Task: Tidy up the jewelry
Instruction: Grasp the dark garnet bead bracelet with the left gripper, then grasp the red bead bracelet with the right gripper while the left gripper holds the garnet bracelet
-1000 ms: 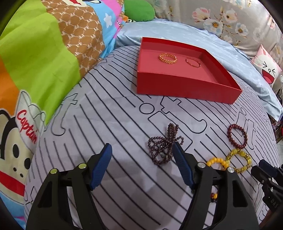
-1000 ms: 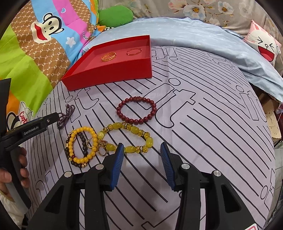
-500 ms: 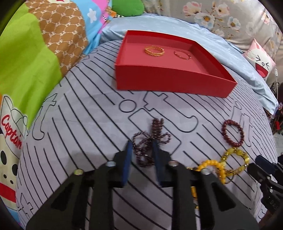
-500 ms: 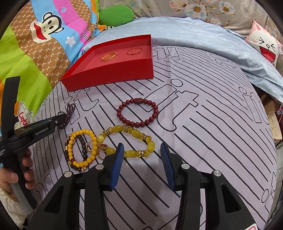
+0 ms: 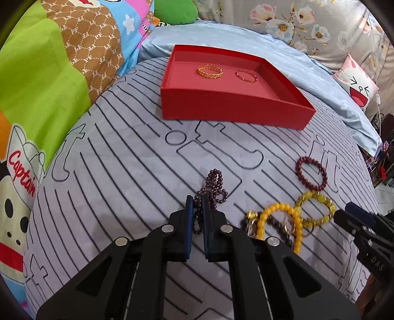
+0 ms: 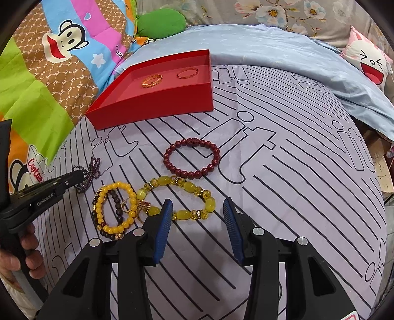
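Left gripper (image 5: 196, 211): fingers drawn nearly together, clamped on the near end of a dark purple bead strand (image 5: 212, 188), whose loops trail forward onto the bed sheet (image 5: 123, 172); in the right wrist view its arm carries the lettering "GenRobot.AI", and the holder's hand (image 6: 22, 253) shows at the lower left edge. Right gripper (image 6: 197, 221): blue-padded fingers (image 6: 162, 231) spread wide and holding nothing; the left finger overlaps the near edge of a pale yellow bracelet with gold spacers (image 6: 187, 197), though contact cannot be confirmed. In the left wrist view part of this gripper's body shows the letters "DAS", the rest cut off. Just left of that bracelet and touching it lies an orange-yellow bead bracelet (image 6: 115, 206), overlapped with a dark brown bead bracelet (image 6: 115, 204). Beyond these, lying apart, is a dark red bead bracelet (image 6: 192, 157). The sheet is light grey with black stripes and outlined shapes. Farther back on it stands an open red tray (image 5: 234, 108), holding a gold bangle (image 5: 209, 71) and a thin red bangle (image 5: 246, 75) side by side, not touching. To the left a colourful quilt (image 5: 49, 86) shows a cartoon monkey, the word "Captain" and repeated "PF" marks on brown panels. Behind the tray lie a pale blue cover (image 6: 270, 49), a green cushion (image 6: 160, 22) and a pink-and-white cartoon-face pillow (image 6: 367, 59)
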Action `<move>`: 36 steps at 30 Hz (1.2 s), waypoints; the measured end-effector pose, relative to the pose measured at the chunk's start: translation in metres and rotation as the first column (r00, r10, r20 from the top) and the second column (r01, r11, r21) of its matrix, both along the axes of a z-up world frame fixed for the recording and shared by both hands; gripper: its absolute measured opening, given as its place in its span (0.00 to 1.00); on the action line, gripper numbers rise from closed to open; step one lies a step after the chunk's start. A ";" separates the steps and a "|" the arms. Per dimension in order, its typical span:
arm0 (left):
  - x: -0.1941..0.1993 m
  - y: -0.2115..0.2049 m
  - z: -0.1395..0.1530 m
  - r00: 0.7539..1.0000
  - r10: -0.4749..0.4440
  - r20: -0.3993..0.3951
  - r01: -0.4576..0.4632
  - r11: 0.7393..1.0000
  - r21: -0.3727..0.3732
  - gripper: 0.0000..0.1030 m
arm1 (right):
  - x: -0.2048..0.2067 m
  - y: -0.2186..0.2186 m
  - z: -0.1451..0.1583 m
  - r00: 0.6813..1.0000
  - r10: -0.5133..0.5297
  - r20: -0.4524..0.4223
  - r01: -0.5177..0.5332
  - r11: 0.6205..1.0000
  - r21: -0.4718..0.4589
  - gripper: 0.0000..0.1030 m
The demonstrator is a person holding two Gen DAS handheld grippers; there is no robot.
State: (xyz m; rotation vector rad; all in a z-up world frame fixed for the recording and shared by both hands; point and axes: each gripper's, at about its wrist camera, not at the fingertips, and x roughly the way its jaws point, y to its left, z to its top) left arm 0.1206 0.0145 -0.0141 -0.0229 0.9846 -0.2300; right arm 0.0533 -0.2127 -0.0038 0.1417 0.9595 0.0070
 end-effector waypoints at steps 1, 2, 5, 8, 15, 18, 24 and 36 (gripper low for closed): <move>-0.003 0.001 -0.001 1.000 0.000 -0.002 0.000 1.000 0.006 0.06 | -0.001 0.002 0.000 1.000 0.005 0.002 -0.005 1.000 0.002 0.41; -0.005 0.001 -0.002 1.000 0.001 -0.006 -0.001 1.000 0.006 0.06 | -0.002 0.004 0.001 1.000 0.011 0.002 -0.011 1.000 0.006 0.41; -0.010 0.003 -0.004 1.000 0.003 -0.016 -0.002 1.000 0.005 0.06 | -0.005 0.013 -0.001 0.999 0.035 0.000 -0.035 0.999 0.007 0.41; -0.016 0.003 -0.007 1.000 -0.003 -0.022 0.003 1.000 0.009 0.06 | -0.004 0.016 -0.003 0.999 0.039 -0.001 -0.039 0.999 0.002 0.41; -0.018 0.002 -0.010 1.000 -0.005 -0.026 0.006 1.000 0.009 0.06 | 0.009 0.000 -0.002 1.000 -0.004 0.009 0.004 1.000 -0.020 0.41; -0.018 0.001 -0.010 1.000 -0.008 -0.025 0.008 1.000 0.010 0.06 | 0.021 -0.007 -0.002 1.000 -0.018 0.014 0.019 1.000 -0.021 0.41; -0.017 -0.001 -0.011 1.000 -0.011 -0.022 0.012 1.000 0.013 0.07 | 0.046 -0.015 -0.005 0.999 -0.039 0.016 0.039 0.999 -0.026 0.41; -0.014 -0.003 -0.011 1.000 -0.014 -0.021 0.014 1.000 0.016 0.07 | 0.067 -0.013 -0.019 0.999 -0.035 -0.004 0.035 0.997 -0.070 0.25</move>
